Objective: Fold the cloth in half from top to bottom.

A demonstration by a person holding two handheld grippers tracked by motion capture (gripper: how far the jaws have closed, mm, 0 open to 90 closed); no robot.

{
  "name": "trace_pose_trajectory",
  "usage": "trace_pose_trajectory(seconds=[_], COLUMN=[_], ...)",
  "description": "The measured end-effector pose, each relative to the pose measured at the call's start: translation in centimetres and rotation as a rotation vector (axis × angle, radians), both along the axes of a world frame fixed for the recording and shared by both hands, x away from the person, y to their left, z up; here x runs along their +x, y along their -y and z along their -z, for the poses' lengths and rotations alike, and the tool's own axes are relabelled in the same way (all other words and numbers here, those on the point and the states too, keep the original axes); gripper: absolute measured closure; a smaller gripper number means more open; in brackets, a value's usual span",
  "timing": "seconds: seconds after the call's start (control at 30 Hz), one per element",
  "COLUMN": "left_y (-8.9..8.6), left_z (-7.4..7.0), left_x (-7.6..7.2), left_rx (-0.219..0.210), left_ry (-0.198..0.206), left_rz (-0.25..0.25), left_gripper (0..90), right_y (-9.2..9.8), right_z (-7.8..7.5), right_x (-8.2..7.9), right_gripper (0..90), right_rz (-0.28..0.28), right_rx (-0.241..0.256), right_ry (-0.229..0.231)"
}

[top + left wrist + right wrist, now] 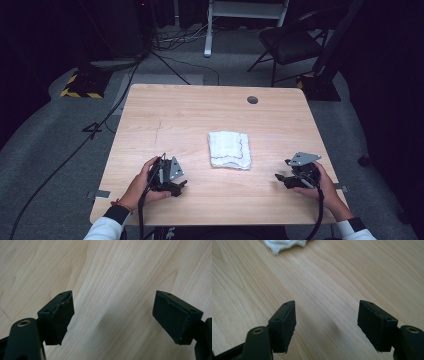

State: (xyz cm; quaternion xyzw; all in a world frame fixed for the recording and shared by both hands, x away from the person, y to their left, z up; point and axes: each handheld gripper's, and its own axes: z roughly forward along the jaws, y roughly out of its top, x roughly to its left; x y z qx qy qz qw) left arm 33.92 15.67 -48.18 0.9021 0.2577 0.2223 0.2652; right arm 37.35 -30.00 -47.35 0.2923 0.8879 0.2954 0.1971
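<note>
On wood table [150, 115], folded white cloth [229, 149], dark rm w/ chair [290, 42].

towel [229, 149] lying on table [165, 115], middle, slightly right | left gripper [176, 188] sitting near-left of towel, well apart | right gripper [281, 177] sitting near-right of towel | chair [290, 42] standing on floor beyond far-right table edge
</note>
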Motion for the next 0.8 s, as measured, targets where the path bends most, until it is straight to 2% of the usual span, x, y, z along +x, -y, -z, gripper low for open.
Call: trace_pose_trajectory(seconds=[0.13,0.33,0.4,0.47,0.57,0.67,0.8], left_y=[-1.0,-2.8,-3.5,-4.2,-5.7,-6.8,-7.9], left_z=[0.3,0.9,0.9,1.0,1.2,1.4,1.7], left_x=[-0.6,-1.4,-1.6,-1.7,-1.7,-1.7,-1.9], left_rx=[-0.022,-0.066,-0.066,-0.062,-0.118,-0.161,-0.209], left_ry=[-0.027,-0.050,-0.040,-0.029,-0.070,-0.099,-0.140], left_rz=[-0.031,-0.092,-0.107,-0.125,-0.161,-0.188,-0.221], left_gripper=[18.0,18.2,18.0,18.0,17.5,17.5,17.3], right_y=[1.3,3.2,4.2,4.6,5.8,7.0,8.2], right_z=[0.4,0.6,0.7,0.8,0.9,1.0,2.0], right_x=[-0.7,-1.4,-1.8,-1.9,-2.3,-2.7,-3.2], right_gripper=[31.9,32.2,31.8,31.8,31.1,31.0,29.9], right_rz=[0.033,0.096,0.116,0.122,0.153,0.182,0.203], right_rx=[-0.003,0.030,0.055,0.059,0.074,0.113,0.149], right_ry=[0.002,-0.004,-0.013,-0.013,-0.012,-0.015,-0.039])
